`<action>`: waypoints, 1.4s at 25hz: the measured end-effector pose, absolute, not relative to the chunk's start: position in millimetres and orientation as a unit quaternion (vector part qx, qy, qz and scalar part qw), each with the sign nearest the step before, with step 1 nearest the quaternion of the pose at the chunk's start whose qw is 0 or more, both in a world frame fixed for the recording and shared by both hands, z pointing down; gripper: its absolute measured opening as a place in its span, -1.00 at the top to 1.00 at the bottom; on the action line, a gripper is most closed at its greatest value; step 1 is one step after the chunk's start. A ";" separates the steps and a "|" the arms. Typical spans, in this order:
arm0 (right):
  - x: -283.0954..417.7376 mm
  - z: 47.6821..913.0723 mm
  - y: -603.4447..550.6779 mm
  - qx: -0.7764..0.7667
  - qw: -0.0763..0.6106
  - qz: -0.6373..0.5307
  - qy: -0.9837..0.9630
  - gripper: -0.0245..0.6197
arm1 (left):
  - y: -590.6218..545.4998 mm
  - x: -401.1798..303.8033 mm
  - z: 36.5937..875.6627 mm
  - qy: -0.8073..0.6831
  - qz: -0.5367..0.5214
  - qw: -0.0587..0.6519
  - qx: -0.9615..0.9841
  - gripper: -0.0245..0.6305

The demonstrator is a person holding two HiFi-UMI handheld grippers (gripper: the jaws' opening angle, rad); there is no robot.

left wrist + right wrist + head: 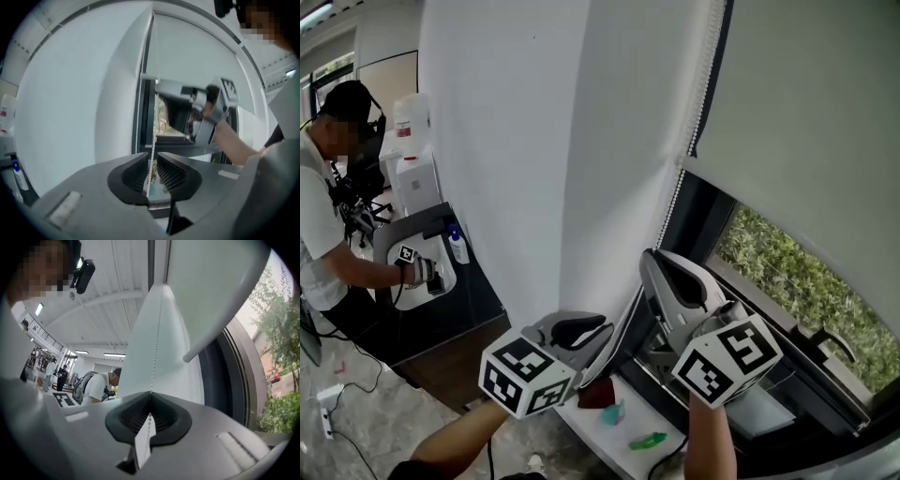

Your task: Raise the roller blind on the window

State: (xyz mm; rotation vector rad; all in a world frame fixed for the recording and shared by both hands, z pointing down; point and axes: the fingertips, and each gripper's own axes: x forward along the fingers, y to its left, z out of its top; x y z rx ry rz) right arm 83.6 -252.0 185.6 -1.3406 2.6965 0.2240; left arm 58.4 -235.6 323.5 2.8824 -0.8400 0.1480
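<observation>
The roller blind (806,94) is covering the top part of the window (705,214) – bushes (806,281) show below its bottom edge. Its bead chain (701,84) hangs down the window's left edge, right beside the white wall (506,141). The right gripper (151,393) is clenched on the chain, higher up. The left gripper (152,158) sits lower with its jaws apart – the chain just runs through the gap, not pinched.

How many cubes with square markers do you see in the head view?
3. The left gripper's cube is at bottom centre, the right gripper's cube at lower right, a third cube by the person's hand at far left. Others may be hidden.
</observation>
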 end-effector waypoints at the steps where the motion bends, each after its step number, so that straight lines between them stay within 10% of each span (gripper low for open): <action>1: 85.3 190.3 -252.4 -0.441 0.065 0.065 0.893 0.90 | -234.7 54.5 307.6 -0.278 0.022 0.072 0.958 0.72; 35: 84.2 320.6 -223.2 -0.447 0.018 -0.055 0.893 0.89 | -252.2 91.3 194.8 -0.272 -0.001 -0.050 0.961 0.90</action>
